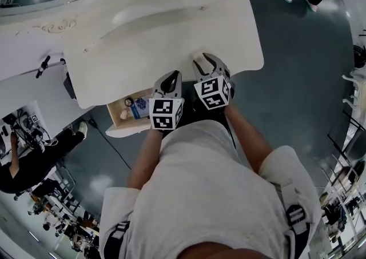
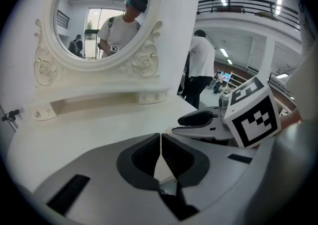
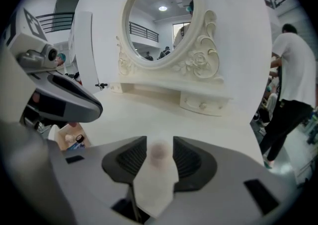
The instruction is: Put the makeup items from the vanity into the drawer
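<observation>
A small pale makeup piece with a pinkish tip, blurred, perhaps a sponge, stands on the white vanity worktop between the pads of the right claw, which is wide open and not gripping it. The open drawer lies to its left, beside the left claw, which is closed and empty.

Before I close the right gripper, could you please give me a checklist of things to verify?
1. Right gripper jaws apart: ok.
2. Pale makeup item between those jaws: ok; the pads do not appear to press on it yet.
3. Item upright: cannot tell; it is blurred in the right gripper view.
4. Left gripper shut with nothing in it: ok.
5. Drawer open: ok; it already holds a few items.
6. Free room in the drawer: cannot tell; the left gripper covers part of it in the head view.
</observation>
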A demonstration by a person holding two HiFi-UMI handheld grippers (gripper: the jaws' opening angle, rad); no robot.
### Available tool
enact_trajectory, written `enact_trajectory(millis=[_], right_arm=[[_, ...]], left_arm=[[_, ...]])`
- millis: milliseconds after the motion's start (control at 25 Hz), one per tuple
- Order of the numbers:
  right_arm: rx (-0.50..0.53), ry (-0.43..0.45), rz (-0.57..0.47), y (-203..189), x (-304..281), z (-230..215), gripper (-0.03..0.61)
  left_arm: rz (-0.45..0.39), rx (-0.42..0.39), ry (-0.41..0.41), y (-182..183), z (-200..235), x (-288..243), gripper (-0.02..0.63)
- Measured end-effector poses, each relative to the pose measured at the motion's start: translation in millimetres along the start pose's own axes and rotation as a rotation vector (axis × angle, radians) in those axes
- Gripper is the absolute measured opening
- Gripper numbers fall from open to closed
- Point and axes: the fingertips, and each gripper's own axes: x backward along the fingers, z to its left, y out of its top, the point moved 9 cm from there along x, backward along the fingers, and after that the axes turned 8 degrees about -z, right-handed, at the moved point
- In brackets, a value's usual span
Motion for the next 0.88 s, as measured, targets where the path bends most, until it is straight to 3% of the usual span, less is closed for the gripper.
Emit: enact_trajectory(millis=[640,720,880], right_arm=[[0.041,0.032,0.079,-13.5,-32.0,-3.0,0.186],[0.043,0.030,0.071,-11.3,-30.7,-2.4,0.147],[0.070,0.027,0.030,0.1,-26.9,0.5,0.138]], left_arm=[[0.002,0.036,0.048,-3.9,13.7,6.0,0.014],[-0.002,0.036,0.046,-3.4,13.8,6.9,0.014],[-0.013,0.040,0.053,-2.4,16.0,11.2,0.014]])
